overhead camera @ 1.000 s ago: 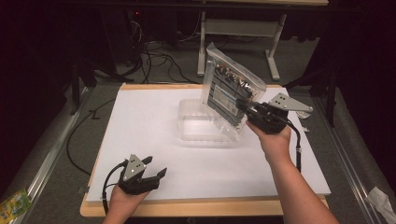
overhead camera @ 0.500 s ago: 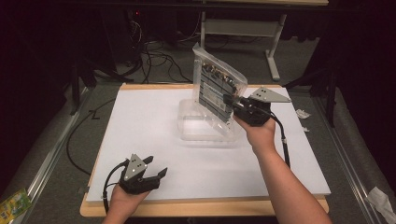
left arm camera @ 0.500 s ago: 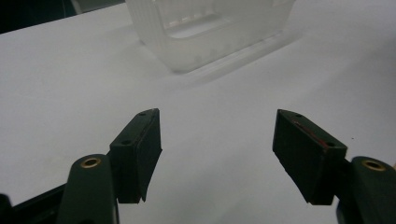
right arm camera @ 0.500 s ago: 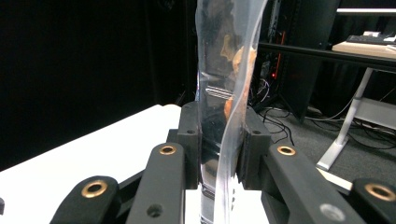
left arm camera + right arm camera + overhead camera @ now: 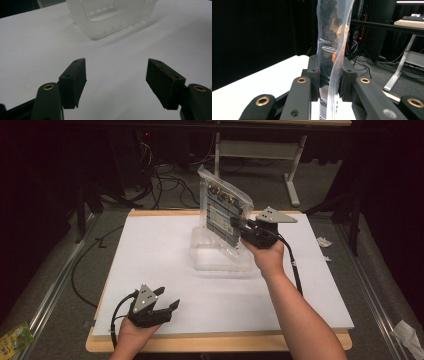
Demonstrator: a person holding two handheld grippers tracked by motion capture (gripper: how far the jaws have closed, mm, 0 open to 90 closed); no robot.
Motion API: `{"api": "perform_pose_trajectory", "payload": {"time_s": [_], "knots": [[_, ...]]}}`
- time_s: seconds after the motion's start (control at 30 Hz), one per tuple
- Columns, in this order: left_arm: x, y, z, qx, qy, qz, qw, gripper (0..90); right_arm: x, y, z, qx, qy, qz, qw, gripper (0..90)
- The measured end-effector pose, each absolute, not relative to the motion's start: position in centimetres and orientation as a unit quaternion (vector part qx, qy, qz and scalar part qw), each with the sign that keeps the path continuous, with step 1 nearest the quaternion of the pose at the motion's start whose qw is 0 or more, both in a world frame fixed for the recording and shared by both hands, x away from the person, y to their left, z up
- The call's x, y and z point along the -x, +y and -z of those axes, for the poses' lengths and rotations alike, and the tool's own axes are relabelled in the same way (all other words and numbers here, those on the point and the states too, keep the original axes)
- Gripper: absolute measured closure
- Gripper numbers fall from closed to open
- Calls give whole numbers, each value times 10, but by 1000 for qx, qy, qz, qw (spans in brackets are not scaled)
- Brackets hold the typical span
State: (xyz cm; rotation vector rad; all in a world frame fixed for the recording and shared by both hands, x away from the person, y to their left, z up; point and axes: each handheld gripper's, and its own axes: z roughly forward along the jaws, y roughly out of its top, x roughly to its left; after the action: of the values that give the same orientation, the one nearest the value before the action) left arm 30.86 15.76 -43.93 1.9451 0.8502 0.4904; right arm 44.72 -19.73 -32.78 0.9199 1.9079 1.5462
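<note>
Two grippers, one bag between them to care about. Right gripper (image 5: 245, 227) has its jaws closed flat on a clear plastic bag (image 5: 222, 215) holding a dark flat board, gripped at the bag's right edge; in the right gripper view the bag (image 5: 329, 50) stands as a thin vertical sheet pinched between both pads. Bag is up in the air, on edge, just above the clear plastic tray (image 5: 220, 255) that sits mid-surface on the white sheet (image 5: 150, 250). Its lower edge looks close to the tray rim, but contact cannot be told.

Key relation: the bag hangs directly over the tray, flat faces turned roughly left and right across the surface, long axis near vertical with a slight tilt, top corner pointing up and away from the person. The tray's long axis runs left-right. Going into the tray flat would likely need the bag laid over, or it slots in on edge; which one is a guess.

Left gripper (image 5: 162, 302) rests low at the near left edge of the surface, jaws wide open, nothing in them. In the left gripper view the tray (image 5: 110, 17) lies ahead and well apart. Right hand (image 5: 265, 257) is far nearer to bag and tray.
</note>
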Motion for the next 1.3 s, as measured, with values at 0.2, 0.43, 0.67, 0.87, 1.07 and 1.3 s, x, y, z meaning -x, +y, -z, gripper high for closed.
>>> {"api": "perform_pose_trajectory", "payload": {"time_s": [0.2, 0.43, 0.67, 0.87, 1.07, 1.3], "knots": [[-309, 158, 439, -790, 347, -198, 465, 331, -457, -194, 331, -343, 707, -562, 257, 760], [-309, 158, 440, -790, 346, -199, 465, 331, -461, -193, 332, -347, 710, -557, 256, 760], [-309, 157, 440, -791, 345, -197, 465, 331, -467, -190, 337, -348, 718, -546, 254, 760], [-309, 157, 440, -793, 344, -196, 464, 331, -474, -185, 346, -344, 730, -533, 255, 760], [-309, 157, 440, -794, 343, -195, 463, 331, -477, -180, 353, -341, 738, -525, 252, 760], [-309, 156, 440, -794, 343, -195, 463, 331, -479, -176, 364, -346, 739, -523, 244, 760]]}}
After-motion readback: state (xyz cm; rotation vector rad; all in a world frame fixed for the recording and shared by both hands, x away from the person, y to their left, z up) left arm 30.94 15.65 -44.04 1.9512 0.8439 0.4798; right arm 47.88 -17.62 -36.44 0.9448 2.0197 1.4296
